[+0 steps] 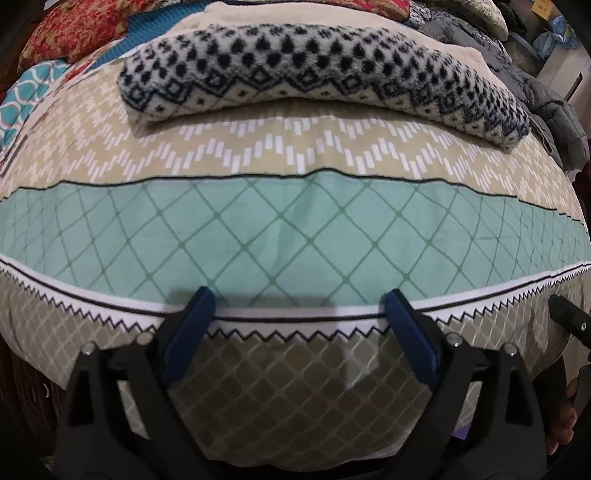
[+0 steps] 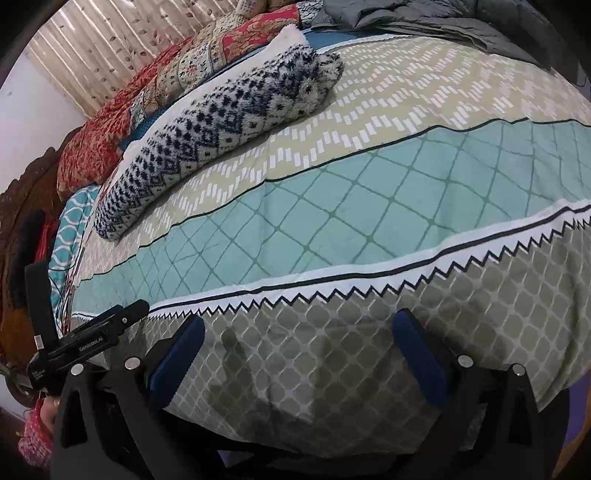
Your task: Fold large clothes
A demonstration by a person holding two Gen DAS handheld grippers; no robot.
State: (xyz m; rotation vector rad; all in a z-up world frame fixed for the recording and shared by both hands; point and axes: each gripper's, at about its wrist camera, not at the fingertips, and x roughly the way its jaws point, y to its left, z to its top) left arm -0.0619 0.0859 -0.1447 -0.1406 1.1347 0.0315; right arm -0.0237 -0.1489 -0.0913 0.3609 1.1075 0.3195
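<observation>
A folded fleece garment [image 1: 317,70] with a navy and white knit-style pattern and a cream lining lies across the far part of the bed. It also shows in the right wrist view [image 2: 218,136], up and to the left. My left gripper [image 1: 299,306] is open and empty above the near edge of the bed, well short of the garment. My right gripper [image 2: 299,328] is open and empty over the near edge too. The left gripper's body [image 2: 88,339] shows at the left of the right wrist view.
The bed has a patterned sheet [image 1: 295,229] in beige, teal and olive bands. Red patterned pillows [image 2: 110,133] lie at the headboard end. A grey puffer jacket [image 1: 546,103] lies at the far right; it shows at the top of the right wrist view [image 2: 424,18]. A curtain [image 2: 110,40] hangs behind.
</observation>
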